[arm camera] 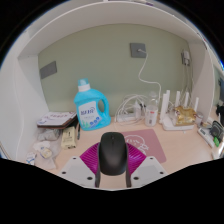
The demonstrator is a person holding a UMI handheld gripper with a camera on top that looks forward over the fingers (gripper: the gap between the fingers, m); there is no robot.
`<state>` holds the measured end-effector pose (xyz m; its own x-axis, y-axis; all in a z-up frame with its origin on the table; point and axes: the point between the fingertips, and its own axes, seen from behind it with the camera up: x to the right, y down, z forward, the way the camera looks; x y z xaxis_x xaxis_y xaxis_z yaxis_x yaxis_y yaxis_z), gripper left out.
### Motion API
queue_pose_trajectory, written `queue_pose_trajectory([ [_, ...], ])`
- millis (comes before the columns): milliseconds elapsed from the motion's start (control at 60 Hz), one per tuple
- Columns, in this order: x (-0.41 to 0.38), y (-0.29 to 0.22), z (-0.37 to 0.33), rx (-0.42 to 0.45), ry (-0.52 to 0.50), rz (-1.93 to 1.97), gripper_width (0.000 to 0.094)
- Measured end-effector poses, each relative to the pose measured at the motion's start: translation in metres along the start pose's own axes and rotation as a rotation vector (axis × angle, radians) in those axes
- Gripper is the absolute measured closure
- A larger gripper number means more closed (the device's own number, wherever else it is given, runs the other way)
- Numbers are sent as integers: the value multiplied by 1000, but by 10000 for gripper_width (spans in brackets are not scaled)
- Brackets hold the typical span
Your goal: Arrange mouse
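Observation:
A black computer mouse sits lengthwise between my two fingers, its nose pointing away from me. My gripper is shut on it, with the magenta pads pressing against both of its sides. Just beyond the mouse and slightly to the right, a pale pink mouse mat with a faint pattern lies flat on the light desk. The mouse's underside is hidden, so whether it touches the desk cannot be told.
A blue detergent bottle stands at the back wall. Left of it are a flat box and a small bottle. A white router with antennas and loose white cables fill the back right.

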<state>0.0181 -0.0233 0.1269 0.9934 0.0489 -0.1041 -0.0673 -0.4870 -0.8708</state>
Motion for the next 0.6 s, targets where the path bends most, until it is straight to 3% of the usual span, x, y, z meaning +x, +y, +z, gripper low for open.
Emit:
queue_pose_trajectory([
  [100,22,-60,29,82,16,-2,593],
  [167,41,-70,60,76,43,-6,595],
  [400,90,25,153,-159,88,17,592],
  [600,98,56,165,-211,90,-21,464],
])
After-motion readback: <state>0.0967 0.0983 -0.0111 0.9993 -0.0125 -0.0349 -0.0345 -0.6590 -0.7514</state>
